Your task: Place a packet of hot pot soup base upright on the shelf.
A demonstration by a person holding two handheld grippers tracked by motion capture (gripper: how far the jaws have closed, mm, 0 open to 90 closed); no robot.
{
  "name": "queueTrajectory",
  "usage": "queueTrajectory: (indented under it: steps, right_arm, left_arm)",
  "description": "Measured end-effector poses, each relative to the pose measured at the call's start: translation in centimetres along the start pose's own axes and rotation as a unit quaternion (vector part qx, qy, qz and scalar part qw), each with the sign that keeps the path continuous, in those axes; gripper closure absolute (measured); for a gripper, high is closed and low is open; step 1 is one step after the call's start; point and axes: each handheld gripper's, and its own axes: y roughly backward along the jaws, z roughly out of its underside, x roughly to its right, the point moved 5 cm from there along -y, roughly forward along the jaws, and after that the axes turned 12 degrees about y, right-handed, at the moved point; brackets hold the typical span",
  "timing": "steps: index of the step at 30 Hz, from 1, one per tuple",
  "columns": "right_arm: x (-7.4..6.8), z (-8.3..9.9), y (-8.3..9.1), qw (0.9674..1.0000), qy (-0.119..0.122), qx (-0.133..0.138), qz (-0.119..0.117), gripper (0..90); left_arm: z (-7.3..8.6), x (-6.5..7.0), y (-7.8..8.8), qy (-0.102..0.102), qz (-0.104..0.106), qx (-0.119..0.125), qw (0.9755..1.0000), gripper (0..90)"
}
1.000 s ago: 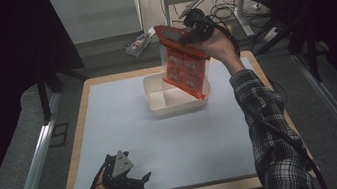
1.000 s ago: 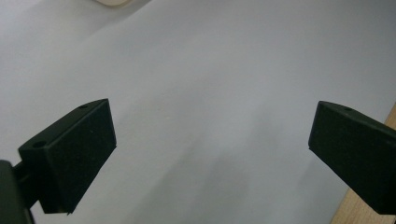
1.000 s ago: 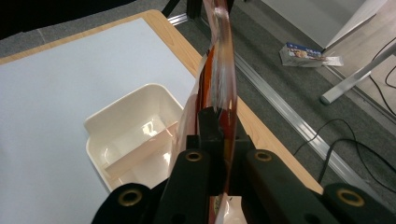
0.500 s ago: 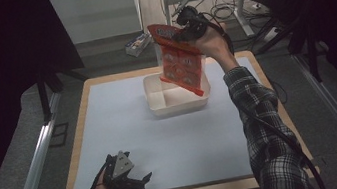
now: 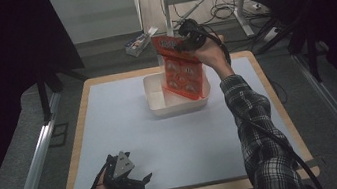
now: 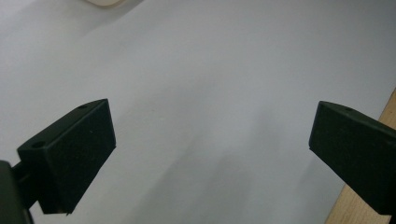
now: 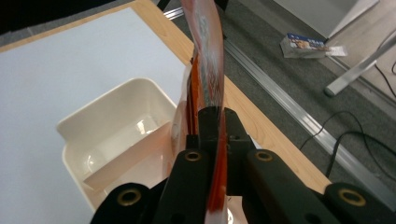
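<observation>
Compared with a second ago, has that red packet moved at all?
Yes. The red packet, clamped in the right gripper, has come down toward the white tub on the table; its lower end now sits inside the tub.

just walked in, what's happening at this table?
A person is working with two handheld grippers. The right gripper is shut on the top edge of an orange-red packet, which hangs over the cream bin, its lower end in or at the bin. The left gripper sits open and idle at the near table edge.
</observation>
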Motion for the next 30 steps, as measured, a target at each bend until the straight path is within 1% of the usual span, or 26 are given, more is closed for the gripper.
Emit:
queueTrajectory:
  steps: [1,3,4,5,6,7,9,10,11,12,13,14,15,16,17,18,19,20,21,22,24,26,27,29,30]
  right_arm:
    - [0.0,0.0,0.0,1.0000,0.000,0.000,0.000,88.3]
    - [0.6,0.9,0.0,0.9999,-0.010,-0.005,0.012,86.3]
    - [1.0,1.6,-0.1,0.9995,-0.023,-0.008,0.022,83.0]
    - [1.0,1.6,-0.1,0.9995,-0.023,-0.008,0.022,83.0]
    - [1.1,1.9,-0.1,0.9992,-0.028,-0.010,0.027,80.9]
    - [1.5,2.7,-0.4,0.9986,-0.032,-0.016,0.038,75.8]
    - [1.9,3.4,-0.8,0.9979,-0.040,-0.023,0.046,69.8]
    - [2.1,3.6,-1.0,0.9973,-0.048,-0.025,0.050,65.3]
    - [2.1,3.6,-1.0,0.9973,-0.048,-0.025,0.050,65.3]
    - [2.3,3.9,-1.1,0.9967,-0.051,-0.027,0.057,60.2]
    - [2.6,4.1,-1.3,0.9960,-0.058,-0.025,0.062,50.9]
    - [2.7,4.1,-1.3,0.9956,-0.061,-0.021,0.067,44.9]
    - [2.7,4.1,-1.3,0.9956,-0.061,-0.021,0.067,44.9]
    - [3.0,4.0,-1.3,0.9949,-0.067,-0.014,0.074,32.5]
    - [3.0,4.0,-1.3,0.9949,-0.067,-0.014,0.074,32.5]
    - [3.1,3.9,-1.3,0.9945,-0.072,-0.011,0.075,23.0]
    - [3.1,3.9,-1.3,0.9945,-0.072,-0.011,0.075,23.0]
    - [3.1,3.8,-1.2,0.9951,-0.070,-0.003,0.070,14.9]
    - [3.1,3.8,-1.2,0.9951,-0.071,-0.003,0.069,11.7]
    - [3.1,3.8,-1.2,0.9951,-0.071,-0.003,0.069,11.7]
    - [3.1,3.9,-1.0,0.9952,-0.070,0.001,0.069,8.1]
    - [3.1,3.9,-0.8,0.9946,-0.076,0.007,0.069,5.0]
    - [3.1,3.9,-0.5,0.9940,-0.082,0.012,0.072,4.0]
    - [3.1,3.9,-0.3,0.9939,-0.082,0.014,0.073,3.4]
    - [3.1,3.8,0.0,0.9940,-0.079,0.019,0.073,2.6]
  left_arm:
    - [0.0,0.0,0.0,0.000,0.000,0.000,1.0000,0.3]
    - [0.0,0.0,-0.1,-0.001,-0.001,-0.002,1.0000,0.3]
    - [0.0,0.1,-0.1,-0.003,-0.001,-0.003,1.0000,0.3]
    - [0.0,0.1,-0.1,-0.003,-0.001,-0.003,1.0000,0.3]
    - [0.0,0.1,-0.1,-0.004,-0.001,-0.004,1.0000,0.3]
    - [0.1,0.1,-0.1,-0.006,-0.002,-0.006,1.0000,0.3]
    - [0.1,0.1,-0.2,-0.006,-0.003,-0.007,1.0000,0.3]
    - [0.1,0.1,-0.2,-0.006,-0.002,-0.008,0.9999,0.3]
    - [0.1,0.1,-0.2,-0.006,-0.002,-0.008,0.9999,0.3]
    - [0.1,0.1,-0.2,-0.007,-0.003,-0.008,0.9999,0.3]
    - [0.1,0.1,-0.2,-0.007,-0.002,-0.008,0.9999,0.2]
    - [0.1,0.1,-0.2,-0.008,-0.002,-0.007,0.9999,0.3]
    - [0.1,0.1,-0.2,-0.008,-0.002,-0.007,0.9999,0.2]
    - [0.1,0.2,-0.2,-0.009,-0.002,-0.008,0.9999,0.2]
    - [0.1,0.2,-0.2,-0.009,-0.002,-0.008,0.9999,0.1]
    - [0.1,0.2,-0.2,-0.010,-0.003,-0.009,0.9999,0.1]
    - [0.1,0.2,-0.2,-0.010,-0.003,-0.009,0.9999,0.1]
    - [0.1,0.2,-0.2,-0.010,-0.003,-0.008,0.9999,0.1]
    - [0.1,0.1,-0.2,-0.010,-0.002,-0.009,0.9999,0.1]
    - [0.1,0.1,-0.2,-0.010,-0.002,-0.009,0.9999,0.1]
    - [0.1,0.1,-0.2,-0.009,-0.002,-0.007,0.9999,0.1]
    - [0.1,0.1,-0.2,-0.007,-0.002,-0.006,1.0000,0.1]
    - [0.1,0.0,-0.2,-0.003,0.002,-0.007,1.0000,0.1]
    - [0.1,0.0,-0.2,0.000,0.004,-0.006,1.0000,0.0]
    - [0.1,0.0,-0.3,0.005,0.009,-0.007,0.9999,0.0]
